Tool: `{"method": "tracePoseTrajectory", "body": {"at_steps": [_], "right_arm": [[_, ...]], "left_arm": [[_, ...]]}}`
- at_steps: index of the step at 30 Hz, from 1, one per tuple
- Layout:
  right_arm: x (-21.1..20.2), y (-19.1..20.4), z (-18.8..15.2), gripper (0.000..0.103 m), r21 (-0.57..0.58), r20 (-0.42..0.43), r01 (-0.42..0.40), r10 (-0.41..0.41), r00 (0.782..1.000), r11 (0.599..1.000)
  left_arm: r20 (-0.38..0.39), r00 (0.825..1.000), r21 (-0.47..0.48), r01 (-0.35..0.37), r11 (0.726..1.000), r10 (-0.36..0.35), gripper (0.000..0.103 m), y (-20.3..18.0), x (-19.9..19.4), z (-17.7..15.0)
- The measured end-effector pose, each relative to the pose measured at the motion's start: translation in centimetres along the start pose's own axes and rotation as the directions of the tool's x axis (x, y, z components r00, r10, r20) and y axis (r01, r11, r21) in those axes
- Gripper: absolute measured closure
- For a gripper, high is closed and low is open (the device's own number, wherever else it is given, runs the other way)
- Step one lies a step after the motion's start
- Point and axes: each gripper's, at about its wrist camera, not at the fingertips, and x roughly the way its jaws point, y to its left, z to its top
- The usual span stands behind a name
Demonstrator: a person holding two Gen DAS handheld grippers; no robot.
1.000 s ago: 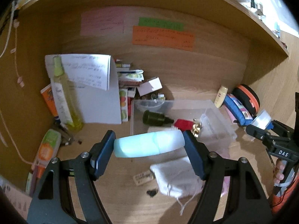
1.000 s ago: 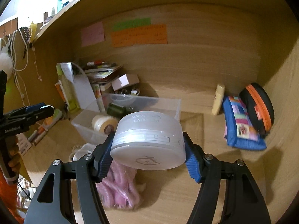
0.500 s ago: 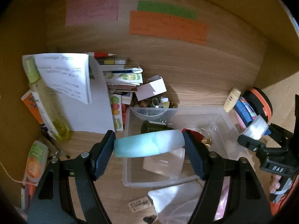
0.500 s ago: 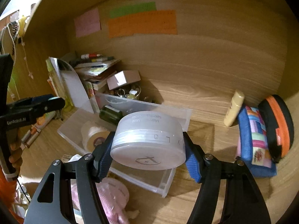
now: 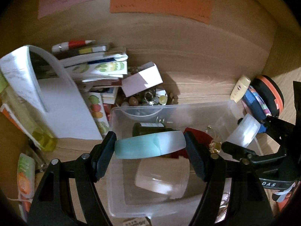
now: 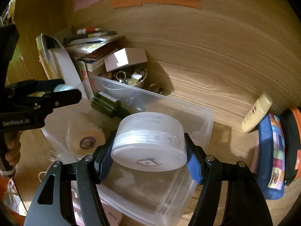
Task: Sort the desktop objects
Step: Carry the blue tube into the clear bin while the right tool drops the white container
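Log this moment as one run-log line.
left gripper: shut on blue tube | right gripper: shut on round jar | both over clear bin | not released

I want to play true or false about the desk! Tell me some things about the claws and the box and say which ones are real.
1. The left claw holds a blue bottle. True.
2. The right claw is empty. False: it is shut on a round white jar.
3. Both claws are above the clear box. True.
4. The clear box has nothing in it. False: a dark green bottle and a roll of tape lie inside.
5. An orange note is stuck on the back wall. True.
6. The blue pouch is inside the box. False: it leans against the right wall, outside the box.
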Motion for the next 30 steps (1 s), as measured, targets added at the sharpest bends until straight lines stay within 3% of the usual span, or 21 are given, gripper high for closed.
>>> {"method": "tracePoseTrajectory", "body": {"at_steps": [16,23,30], "right_arm": [[3.1,1.1,-0.2,0.040,-0.113,-0.108,0.056,-0.068,0.992,0.992],[2.5,1.7,0.0,0.037,-0.168,-0.060,0.118,-0.130,0.990,0.979],[1.5,2.5,0.1,0.037,-0.193,-0.027,0.132,-0.140,0.990,0.972]], "left_arm": [[-0.081,0.997,0.057,0.000,0.998,0.005,0.030,-1.6,3.8,0.6],[-0.098,0.995,0.073,-0.001,0.997,0.008,0.030,-2.5,5.0,0.7],[-0.085,0.996,0.089,-0.011,0.996,0.018,0.030,-2.9,4.6,0.7]]}}
